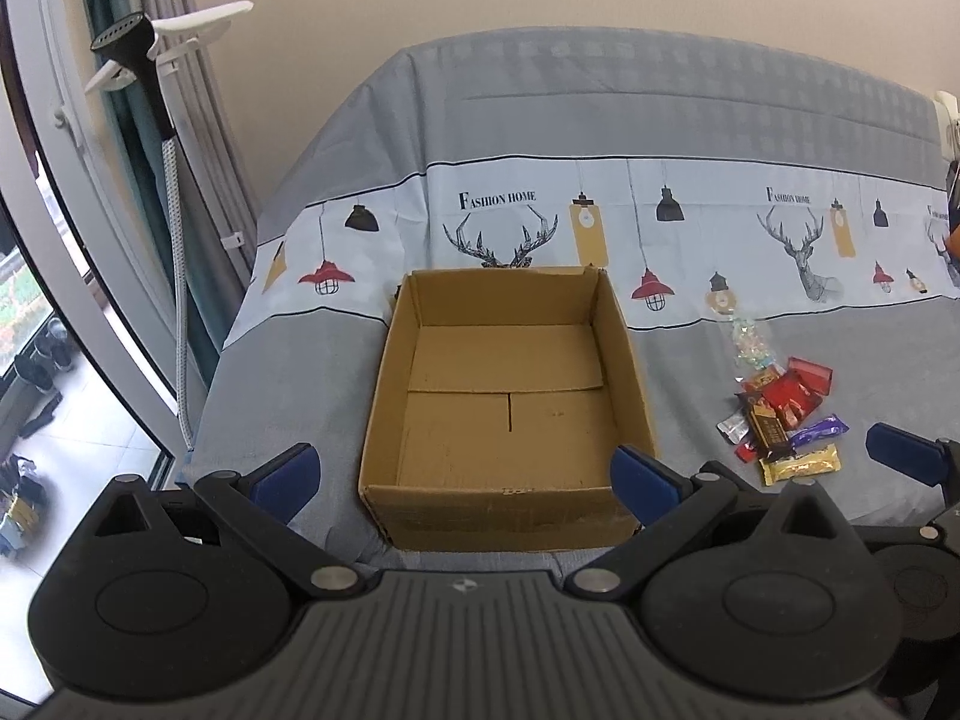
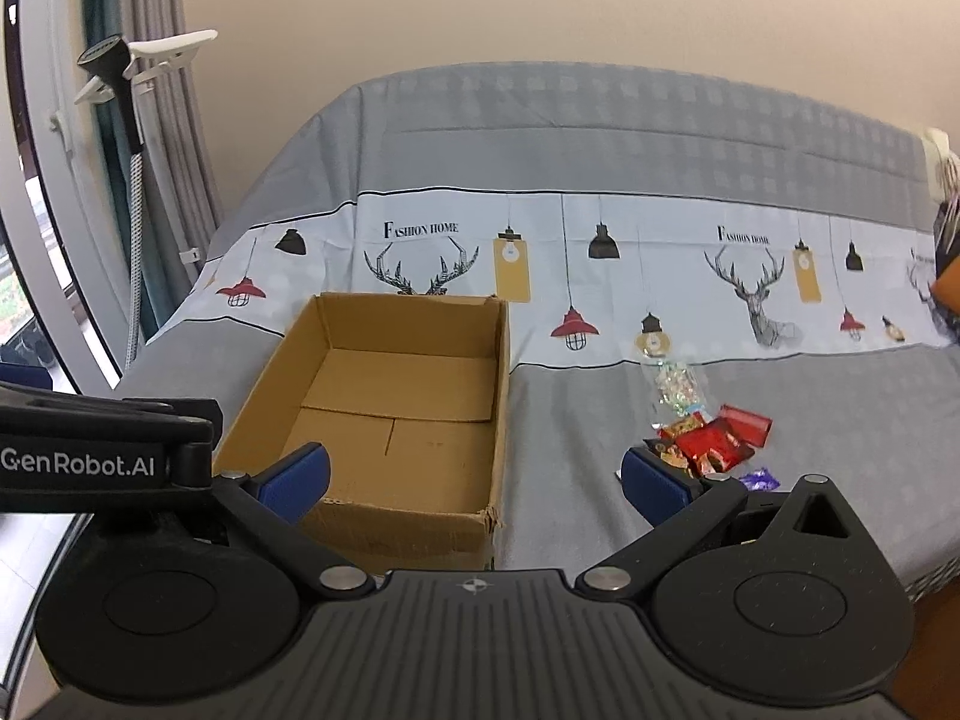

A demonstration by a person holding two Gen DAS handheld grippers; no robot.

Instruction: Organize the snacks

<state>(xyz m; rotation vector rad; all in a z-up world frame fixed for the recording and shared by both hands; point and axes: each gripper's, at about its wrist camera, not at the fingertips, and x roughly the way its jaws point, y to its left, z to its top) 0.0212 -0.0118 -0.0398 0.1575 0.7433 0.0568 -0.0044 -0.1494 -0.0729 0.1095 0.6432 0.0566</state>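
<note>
An open, empty cardboard box stands on the bed; it also shows in the right wrist view. A small pile of wrapped snacks in red, purple and gold lies to its right, with a clear bag of candies behind it. The pile shows in the right wrist view too. My left gripper is open and empty in front of the box's near wall. My right gripper is open and empty, between the box and the pile, its right pad near the pile.
The bed has a grey cover with a printed band of deer and lamps. A garment steamer on a pole and curtains stand at the left by a window. The wall lies behind the bed. The left gripper's body crosses the right wrist view's left side.
</note>
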